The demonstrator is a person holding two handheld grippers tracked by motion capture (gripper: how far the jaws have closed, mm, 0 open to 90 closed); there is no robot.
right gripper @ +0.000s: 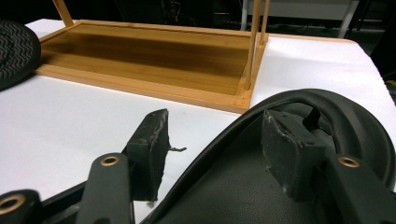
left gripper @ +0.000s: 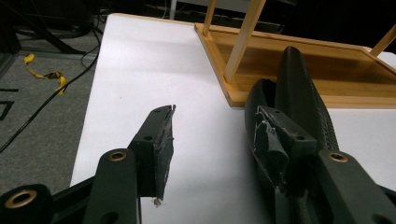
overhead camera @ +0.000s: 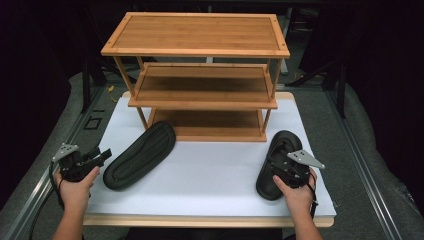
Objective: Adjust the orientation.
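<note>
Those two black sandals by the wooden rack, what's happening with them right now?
A person holds a gripper in each hand at a white-topped table. The right gripper is open, its fingers straddling the edge of the right sandal. The left gripper is open beside the left sandal, which lies sole up. Both sandals sit in front of the bamboo rack, whose shelves hold nothing.

The high view looks forward and down over the whole worktop point(overhead camera: 210, 170). Each gripper view sits low and close, looking along its own tongs toward the bamboo rack point(overhead camera: 200, 75). All three share the rack's bottom shelf point(left gripper: 299, 70) point(right gripper: 154, 56).
</note>
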